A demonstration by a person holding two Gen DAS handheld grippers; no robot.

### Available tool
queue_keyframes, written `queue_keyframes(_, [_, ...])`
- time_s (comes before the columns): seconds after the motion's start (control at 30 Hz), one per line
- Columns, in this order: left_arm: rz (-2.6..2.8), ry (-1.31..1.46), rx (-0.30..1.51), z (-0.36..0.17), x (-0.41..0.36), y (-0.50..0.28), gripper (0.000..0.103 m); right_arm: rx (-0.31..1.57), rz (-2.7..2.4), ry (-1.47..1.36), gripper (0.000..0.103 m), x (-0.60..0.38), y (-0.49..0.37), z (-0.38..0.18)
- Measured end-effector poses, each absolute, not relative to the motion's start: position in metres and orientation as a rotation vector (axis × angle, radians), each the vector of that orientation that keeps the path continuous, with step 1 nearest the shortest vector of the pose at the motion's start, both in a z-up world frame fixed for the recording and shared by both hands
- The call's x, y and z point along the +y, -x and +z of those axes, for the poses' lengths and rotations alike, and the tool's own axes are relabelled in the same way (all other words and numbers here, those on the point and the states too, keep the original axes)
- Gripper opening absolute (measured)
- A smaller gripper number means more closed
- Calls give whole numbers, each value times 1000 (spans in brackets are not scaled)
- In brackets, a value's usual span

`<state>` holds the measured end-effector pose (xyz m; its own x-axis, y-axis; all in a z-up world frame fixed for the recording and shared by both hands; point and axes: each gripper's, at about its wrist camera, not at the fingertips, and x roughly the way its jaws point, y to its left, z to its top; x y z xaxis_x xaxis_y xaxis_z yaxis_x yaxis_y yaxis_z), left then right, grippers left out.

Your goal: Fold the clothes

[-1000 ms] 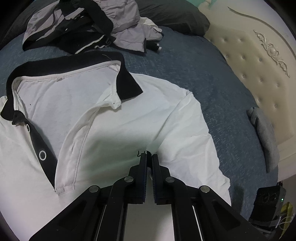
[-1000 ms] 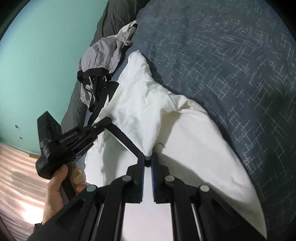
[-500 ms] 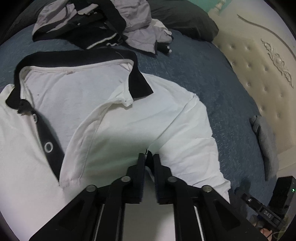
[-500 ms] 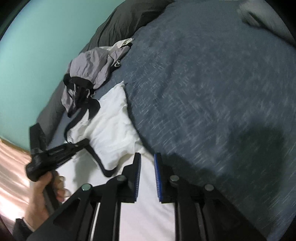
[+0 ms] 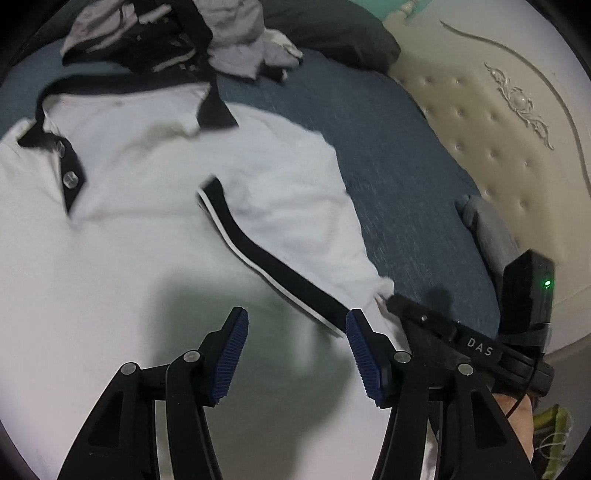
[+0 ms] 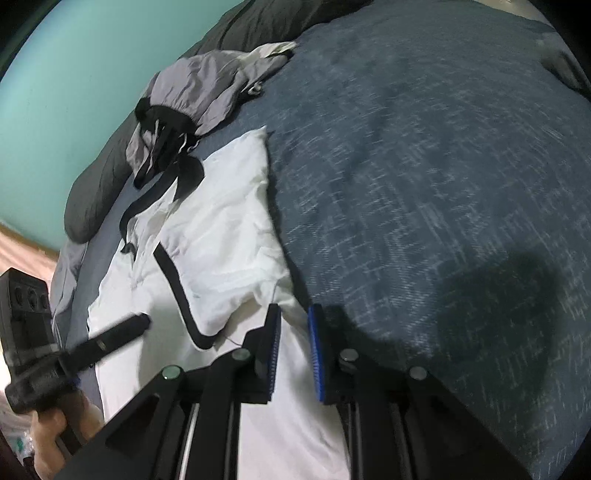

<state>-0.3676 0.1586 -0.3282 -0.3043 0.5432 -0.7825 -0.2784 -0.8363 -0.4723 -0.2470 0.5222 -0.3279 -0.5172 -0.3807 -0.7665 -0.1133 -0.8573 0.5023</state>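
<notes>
A white polo shirt [image 5: 129,258] with a black collar lies flat on the blue bedspread [image 5: 406,192]. Its sleeve is folded in over the chest, the black cuff band [image 5: 266,254] running diagonally. My left gripper [image 5: 295,317] hovers over the shirt's body, its jaws opening with nothing between them. My right gripper [image 6: 294,310] is over the shirt's [image 6: 221,229] side edge next to the bedspread [image 6: 424,184]. Its jaws stand slightly apart and the pads press on no cloth. Each gripper shows in the other's view: the right gripper [image 5: 443,328], the left gripper [image 6: 110,339].
A heap of grey and black clothes [image 5: 166,37] lies beyond the collar, with a dark pillow [image 5: 332,33] behind it. A cream tufted headboard [image 5: 498,129] runs along the right, with a grey cloth [image 5: 487,229] at its foot. A teal wall [image 6: 74,74] stands behind the bed.
Both grippers were shut on the white fabric and have let it go. The left jaws have spread wide. The sleeve now lies folded across the shirt's chest. The right gripper has swung toward the shirt's edge.
</notes>
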Motion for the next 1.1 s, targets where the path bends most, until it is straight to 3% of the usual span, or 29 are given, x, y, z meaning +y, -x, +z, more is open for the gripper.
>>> queue_keyframes(0.17, [2129,1450,-462,-338,156,370,59,-683,-2492,-1453,15,521,248,-328])
queue_keyframes(0.67, [2113,1460,-513,-345,173,367,58,-580,-2475,-1463,17,518,257,-324])
queue_keyframes(0.8, [2116,1459,-497,-345,175,365,38,-546,-2465,-1449,23,514,259,-325])
queue_keyframes(1.0, [2103,1466,-475,-346,178,365,7,-517,-2453,-1417,23,509,259,-328])
queue_keyframes(1.07, [2101,1464,-469,-346,179,366,2,-508,-2450,-1413,22,509,258,-329])
queue_keyframes(1.1, [2101,1464,-467,-346,180,366,2,-504,-2450,-1403,17,510,257,-329])
